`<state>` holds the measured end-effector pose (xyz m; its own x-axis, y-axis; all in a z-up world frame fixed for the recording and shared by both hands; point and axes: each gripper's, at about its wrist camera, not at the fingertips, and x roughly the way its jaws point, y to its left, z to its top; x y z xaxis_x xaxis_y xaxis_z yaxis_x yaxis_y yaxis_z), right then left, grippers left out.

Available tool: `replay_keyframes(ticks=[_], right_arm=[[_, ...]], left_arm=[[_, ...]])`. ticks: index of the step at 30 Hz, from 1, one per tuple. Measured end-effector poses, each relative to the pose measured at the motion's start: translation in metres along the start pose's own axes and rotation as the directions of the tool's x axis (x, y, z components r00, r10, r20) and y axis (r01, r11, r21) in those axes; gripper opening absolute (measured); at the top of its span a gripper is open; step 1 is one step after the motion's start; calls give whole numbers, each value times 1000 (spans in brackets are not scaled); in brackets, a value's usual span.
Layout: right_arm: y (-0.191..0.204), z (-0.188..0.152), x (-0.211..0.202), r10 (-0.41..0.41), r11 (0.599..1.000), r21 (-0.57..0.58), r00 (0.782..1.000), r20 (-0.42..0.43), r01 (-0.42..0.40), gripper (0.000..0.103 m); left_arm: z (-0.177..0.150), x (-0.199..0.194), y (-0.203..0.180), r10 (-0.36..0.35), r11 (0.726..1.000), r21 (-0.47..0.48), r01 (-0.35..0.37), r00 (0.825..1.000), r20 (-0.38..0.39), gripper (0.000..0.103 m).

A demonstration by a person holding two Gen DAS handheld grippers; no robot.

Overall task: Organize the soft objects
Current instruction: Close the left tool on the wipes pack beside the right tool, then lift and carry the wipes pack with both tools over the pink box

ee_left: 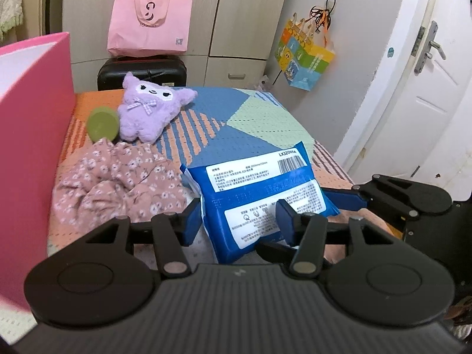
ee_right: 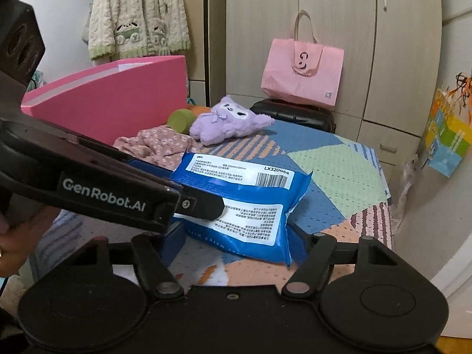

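Left wrist view, closest in: the left tongs (ee_left: 239, 215) sit at a middling width, their blue fingers (ee_left: 191, 221) pinched onto the near end of the blue packet (ee_left: 259, 194), which rises tilted from them with its white printed labels facing up. The right wrist view shows the same grip from the side, and a hand (ee_right: 11, 236) at the picture's left edge. The right tongs (ee_right: 236, 242) stand wide, one finger on either side of the packet, pads clear of it.

The packet lies over the near part of a patterned cover (ee_left: 259, 124) of blue, orange and pale green. Just left of it is a crumpled pink floral cloth (ee_left: 118, 183). Beyond the cloth a green round object (ee_left: 103, 124) touches a purple plush toy (ee_left: 147, 109) lying face up. A tall pink box (ee_left: 32, 135) stands along the cover's left side.

Past the far edge sits a black suitcase (ee_left: 141, 72); a pink tote bag (ee_left: 150, 20) hangs on the wardrobe (ee_left: 244, 14) above it. A colourful paper bag (ee_left: 303, 56) hangs on the wall, with a white door (ee_left: 427, 88) to the right.
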<state>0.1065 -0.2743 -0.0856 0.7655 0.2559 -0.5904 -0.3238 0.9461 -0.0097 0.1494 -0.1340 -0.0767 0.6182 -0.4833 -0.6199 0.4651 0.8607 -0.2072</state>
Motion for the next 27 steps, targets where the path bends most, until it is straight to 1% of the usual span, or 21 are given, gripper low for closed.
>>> replay_keyframes(ticks=[4,7,10,16,23,27], right_arm=[[15,1,-18,4,1000,-1,1000,9,-4,76],[27,2,-31,21,1000,0,1000,14,-21,79],[41,1,-45,29,999,-26,999,32,-28,81],[68,2,-66,16,998,-55,998,53,-13,85],[108,9,-85,16,996,-85,998,66,-10,88],[131,19,-93,38,994,-103,995,93,-28,90]], left_arm=[[-3,-22,-5,19,1000,10,-19,1000,-22,52],[-8,-38,-7,21,1000,15,-21,999,-37,56],[-15,-56,-7,13,1000,7,-13,999,-38,56],[-28,-88,-3,-12,1000,-2,12,999,-33,56],[-38,-133,9,-1,1000,10,1,1000,10,56],[-40,-162,22,19,1000,10,-19,999,50,56]])
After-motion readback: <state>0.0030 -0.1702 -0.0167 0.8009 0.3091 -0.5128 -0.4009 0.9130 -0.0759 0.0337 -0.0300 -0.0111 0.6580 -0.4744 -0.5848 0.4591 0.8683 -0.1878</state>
